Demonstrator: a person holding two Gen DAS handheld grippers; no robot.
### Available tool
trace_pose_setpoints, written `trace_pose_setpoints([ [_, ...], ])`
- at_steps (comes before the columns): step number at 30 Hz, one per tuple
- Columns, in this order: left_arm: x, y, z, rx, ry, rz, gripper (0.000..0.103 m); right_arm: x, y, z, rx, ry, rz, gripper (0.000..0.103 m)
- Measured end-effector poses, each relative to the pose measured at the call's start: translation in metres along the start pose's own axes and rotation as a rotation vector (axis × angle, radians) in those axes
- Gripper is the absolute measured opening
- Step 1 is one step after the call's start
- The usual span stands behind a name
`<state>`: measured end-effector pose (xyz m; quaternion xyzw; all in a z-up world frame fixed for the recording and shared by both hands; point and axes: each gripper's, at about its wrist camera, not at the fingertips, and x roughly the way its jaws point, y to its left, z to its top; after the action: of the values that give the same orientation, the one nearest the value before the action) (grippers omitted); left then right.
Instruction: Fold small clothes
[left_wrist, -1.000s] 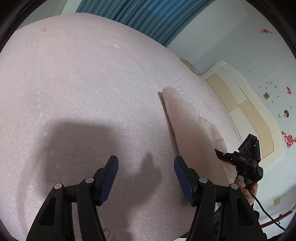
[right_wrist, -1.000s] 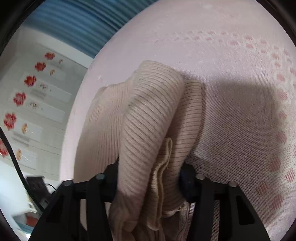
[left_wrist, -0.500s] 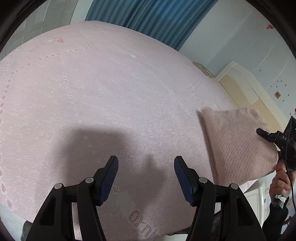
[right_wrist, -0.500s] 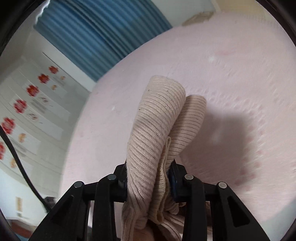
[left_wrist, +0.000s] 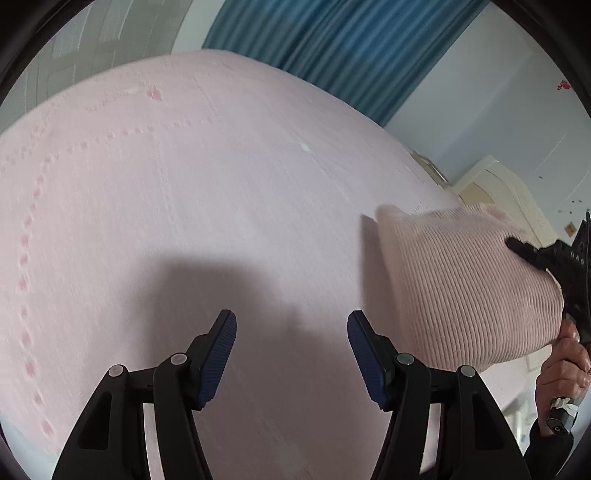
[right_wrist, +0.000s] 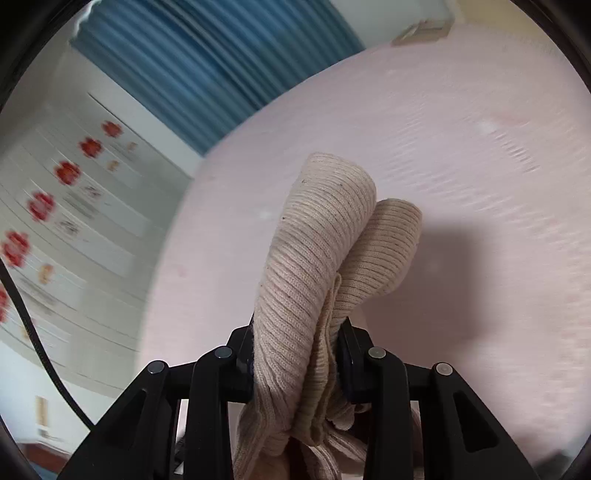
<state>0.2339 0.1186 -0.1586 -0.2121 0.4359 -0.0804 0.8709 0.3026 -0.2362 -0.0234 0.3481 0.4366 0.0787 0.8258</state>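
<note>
Right gripper, jaws closed on a folded ribbed sweater held off the bed at its 3 o'clock edge; left gripper wide open, empty; loose layers may slip and unfold

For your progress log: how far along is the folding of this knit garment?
Done: the beige knit garment is doubled into a thick bundle. In hand: the right gripper is clamped on it, above the pink bedspread. The left gripper is open, holding nothing. Left: setting it down folded.
</note>
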Motion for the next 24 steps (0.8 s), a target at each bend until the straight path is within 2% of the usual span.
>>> trace_pose_setpoints([
  [2,0.007,0.002,0.009,0.011,-0.023,0.016,0.061,0.024,-0.009,0.006,0.047,0.0,0.09,0.034],
  [4,0.019,0.0,0.017,0.016,-0.022,0.026,0.061,0.053,-0.032,0.009,0.067,0.008,0.105,0.035],
  [6,0.034,-0.004,0.026,0.033,-0.01,0.039,0.061,0.082,-0.062,0.01,0.055,0.058,0.048,0.036],
  [8,0.048,-0.012,0.036,0.042,-0.008,0.048,0.061,0.102,-0.089,0.013,0.027,0.098,-0.075,0.038],
  [9,0.056,-0.017,0.043,0.049,-0.007,0.042,0.061,0.107,-0.1,0.014,0.014,0.111,-0.102,0.041],
  [10,0.061,-0.021,0.051,0.055,-0.004,0.038,0.06,0.109,-0.108,0.016,0.003,0.129,-0.094,0.041],
  [12,0.076,-0.038,0.062,0.08,0.001,0.034,0.06,0.108,-0.117,0.02,-0.03,0.151,-0.06,0.045],
  [13,0.082,-0.047,0.067,0.093,-0.002,0.032,0.06,0.105,-0.118,0.019,-0.059,0.149,-0.061,0.047],
  [14,0.09,-0.056,0.071,0.107,-0.005,0.031,0.061,0.103,-0.117,0.019,-0.099,0.143,-0.082,0.053],
  [17,0.101,-0.069,0.069,0.135,-0.028,0.012,0.061,0.086,-0.111,0.017,-0.187,0.121,-0.106,0.054],
  [20,0.108,-0.071,0.058,0.147,-0.025,-0.002,0.061,0.059,-0.102,0.016,-0.263,0.073,-0.077,0.054],
  [22,0.11,-0.076,0.056,0.188,-0.027,0.017,0.061,0.049,-0.104,0.016,-0.313,0.028,-0.093,0.054],
  [24,0.108,-0.081,0.057,0.213,-0.054,-0.004,0.061,0.042,-0.104,0.015,-0.347,-0.031,-0.128,0.054],
])
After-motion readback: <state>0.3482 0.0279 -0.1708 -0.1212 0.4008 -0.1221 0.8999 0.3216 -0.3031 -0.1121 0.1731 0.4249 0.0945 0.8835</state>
